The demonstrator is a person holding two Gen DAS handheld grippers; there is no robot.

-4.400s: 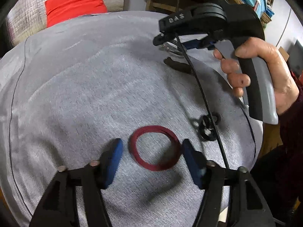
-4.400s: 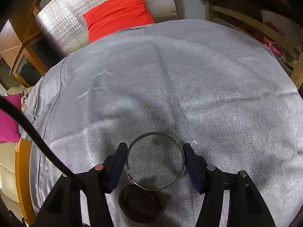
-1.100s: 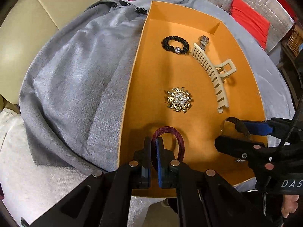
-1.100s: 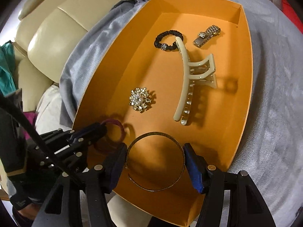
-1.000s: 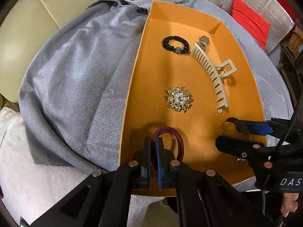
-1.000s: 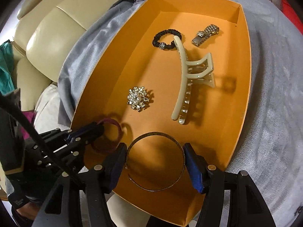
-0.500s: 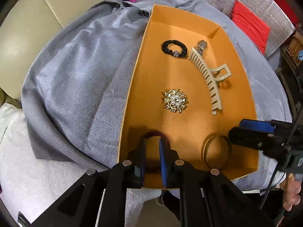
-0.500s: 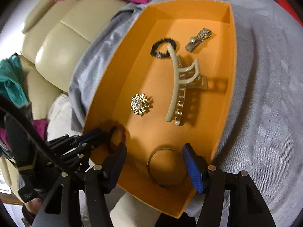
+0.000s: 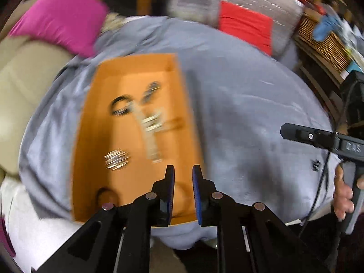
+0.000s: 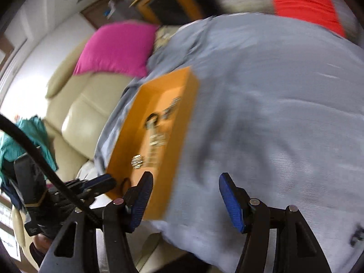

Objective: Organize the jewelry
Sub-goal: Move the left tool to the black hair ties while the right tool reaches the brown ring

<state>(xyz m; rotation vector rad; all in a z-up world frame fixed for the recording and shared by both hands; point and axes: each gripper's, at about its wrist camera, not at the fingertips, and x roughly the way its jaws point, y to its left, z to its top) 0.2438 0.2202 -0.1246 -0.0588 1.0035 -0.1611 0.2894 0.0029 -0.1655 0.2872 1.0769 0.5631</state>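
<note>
Pretty blurry shots, but here's the background stuff: a grey cloth (image 9: 250, 104) covers most of the middle. A magenta pillow (image 9: 59, 18) sits at upper left on a beige leather sofa (image 10: 86, 104). Upper right has a red cushion (image 9: 245, 27) against a silvery quilted one (image 9: 198, 2). Teal fabric (image 10: 34, 134) bunches at the right-wrist view's left edge, and a wicker basket (image 9: 323, 43) is far right.

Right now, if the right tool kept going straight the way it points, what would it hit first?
Most likely the bare grey cloth, just right of the orange box. Nothing lies between the open right tool and that cloth, though the picture is blurred and depth is uncertain.
</note>
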